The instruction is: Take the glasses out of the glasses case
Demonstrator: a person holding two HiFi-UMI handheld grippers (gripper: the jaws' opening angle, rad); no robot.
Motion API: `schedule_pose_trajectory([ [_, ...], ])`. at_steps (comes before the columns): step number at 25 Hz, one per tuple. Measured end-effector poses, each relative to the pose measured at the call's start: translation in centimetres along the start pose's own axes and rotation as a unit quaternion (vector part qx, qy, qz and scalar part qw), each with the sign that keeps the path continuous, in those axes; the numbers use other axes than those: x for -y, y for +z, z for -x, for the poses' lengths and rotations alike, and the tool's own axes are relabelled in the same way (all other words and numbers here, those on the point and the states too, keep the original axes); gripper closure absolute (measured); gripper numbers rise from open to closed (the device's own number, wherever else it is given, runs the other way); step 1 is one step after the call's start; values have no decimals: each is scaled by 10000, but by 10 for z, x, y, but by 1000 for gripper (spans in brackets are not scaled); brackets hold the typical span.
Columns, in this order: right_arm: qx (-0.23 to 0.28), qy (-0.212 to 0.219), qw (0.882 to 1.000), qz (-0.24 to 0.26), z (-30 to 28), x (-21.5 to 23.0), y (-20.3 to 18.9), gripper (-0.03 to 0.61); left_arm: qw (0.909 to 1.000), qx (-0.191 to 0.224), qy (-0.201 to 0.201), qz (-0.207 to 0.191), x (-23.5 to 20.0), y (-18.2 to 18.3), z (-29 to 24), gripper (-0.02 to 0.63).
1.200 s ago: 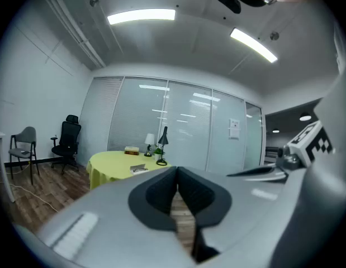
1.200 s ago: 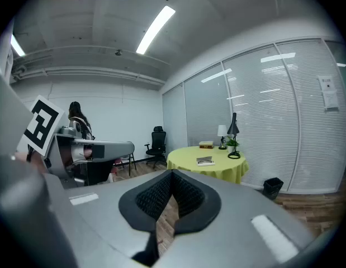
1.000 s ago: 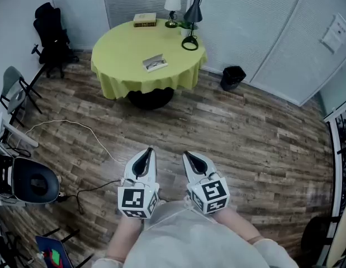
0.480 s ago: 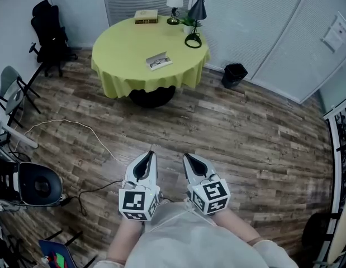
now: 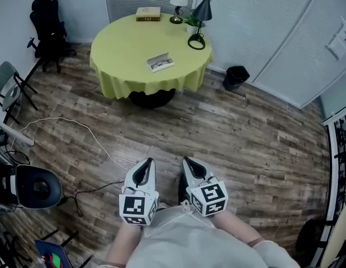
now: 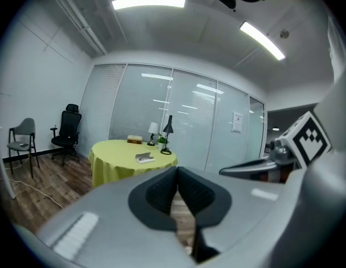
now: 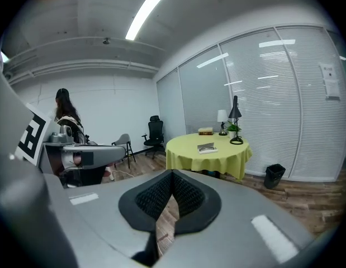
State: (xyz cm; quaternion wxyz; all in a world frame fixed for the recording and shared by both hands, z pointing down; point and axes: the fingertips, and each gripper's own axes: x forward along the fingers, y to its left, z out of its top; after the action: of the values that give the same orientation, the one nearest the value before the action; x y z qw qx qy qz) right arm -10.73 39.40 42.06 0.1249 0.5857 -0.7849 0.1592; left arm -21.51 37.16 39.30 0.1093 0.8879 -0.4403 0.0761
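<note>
The glasses case point(image 5: 160, 63) lies open and pale on the round yellow-clothed table point(image 5: 122, 49) far ahead across the room. It also shows small in the left gripper view as the case point(image 6: 144, 158) and in the right gripper view as the case point(image 7: 206, 147). My left gripper point(image 5: 146, 163) and right gripper point(image 5: 189, 162) are held side by side low over the wooden floor, well short of the table. Both point toward it. The left gripper point(image 6: 177, 169) and right gripper point(image 7: 173, 173) are shut with their pads together, nothing between them.
On the table stand a book point(image 5: 147, 14), a white lamp point(image 5: 178, 4) and a black desk lamp point(image 5: 202, 15). A black bin point(image 5: 235, 77) sits right of the table, an office chair point(image 5: 47, 29) to its left. A cable point(image 5: 77, 130) crosses the floor. A person point(image 7: 64, 116) stands off left.
Both grippers have sunk a little lower in the head view, still side by side and shut. The view has shifted slightly relative to the table.
</note>
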Motion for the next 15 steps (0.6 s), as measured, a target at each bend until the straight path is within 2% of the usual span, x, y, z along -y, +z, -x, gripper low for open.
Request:
schedule_pose_trajectory([
  [7,-76,390,9991,136,-54,54,22,578,9988,-61,474,144,-15,11,-69,606],
  [15,-186,672,9973,245,-113,161,67,580,9962,-140,848,170,-1,41,-183,606],
])
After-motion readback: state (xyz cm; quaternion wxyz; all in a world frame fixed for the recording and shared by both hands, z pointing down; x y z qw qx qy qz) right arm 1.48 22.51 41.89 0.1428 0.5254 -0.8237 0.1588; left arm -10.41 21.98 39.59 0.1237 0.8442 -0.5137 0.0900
